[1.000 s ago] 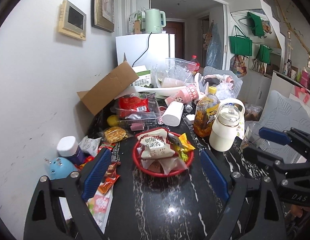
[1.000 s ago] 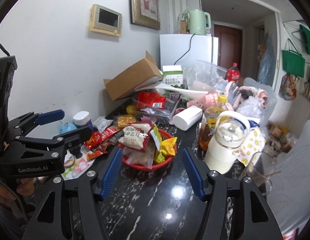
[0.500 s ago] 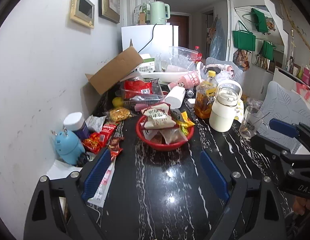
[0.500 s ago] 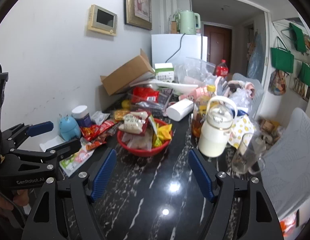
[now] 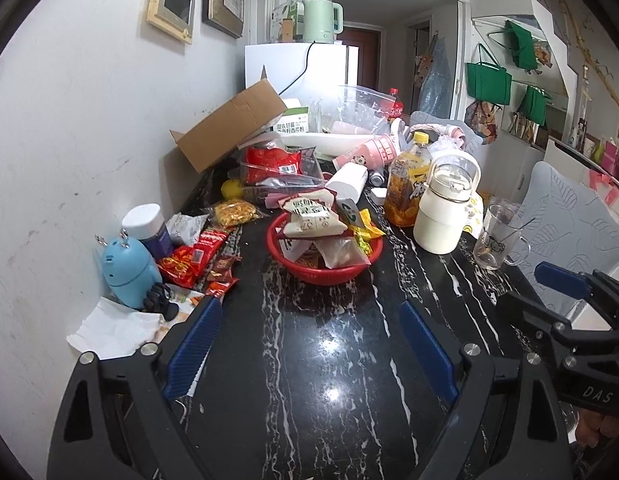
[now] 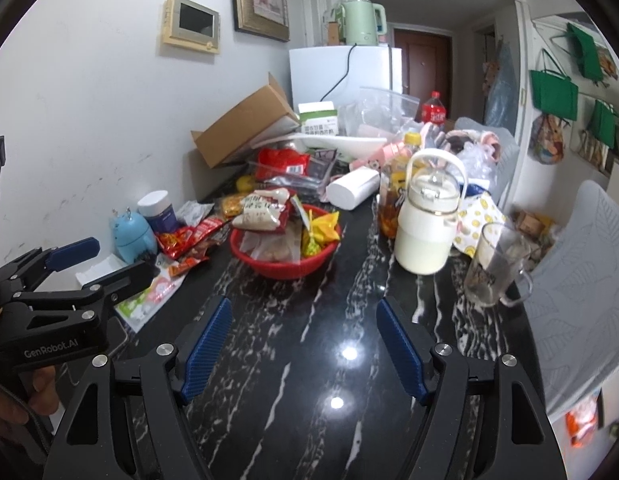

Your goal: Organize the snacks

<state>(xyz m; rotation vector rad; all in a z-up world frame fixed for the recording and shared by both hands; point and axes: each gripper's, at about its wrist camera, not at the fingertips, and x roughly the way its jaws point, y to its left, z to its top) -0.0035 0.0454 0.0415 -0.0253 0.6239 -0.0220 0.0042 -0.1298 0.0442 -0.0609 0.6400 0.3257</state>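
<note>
A red basket (image 5: 317,274) (image 6: 285,270) heaped with snack packets (image 5: 309,216) (image 6: 261,212) stands mid-table on the black marble top (image 5: 309,380). More red snack packets (image 5: 189,256) (image 6: 185,240) lie loose to its left by the wall. My left gripper (image 5: 309,306) is open over bare table short of the basket, nothing between its blue pads. My right gripper (image 6: 304,304) is open too, empty, also short of the basket. Each gripper shows in the other's view: the right one (image 5: 565,292) at the right edge, the left one (image 6: 89,260) at the left edge.
A white jug (image 5: 445,208), an orange drink bottle (image 5: 405,188) and a glass mug (image 5: 495,240) stand right of the basket. A blue figure (image 5: 127,272) and a white-capped jar (image 5: 147,226) sit by the wall. A cardboard box (image 5: 229,124) and clutter fill the far end.
Both grippers have drawn back from the basket, which now sits farther off with more bare table in front. The right gripper's jaws have spread wider. The blue figure has come into full view.
</note>
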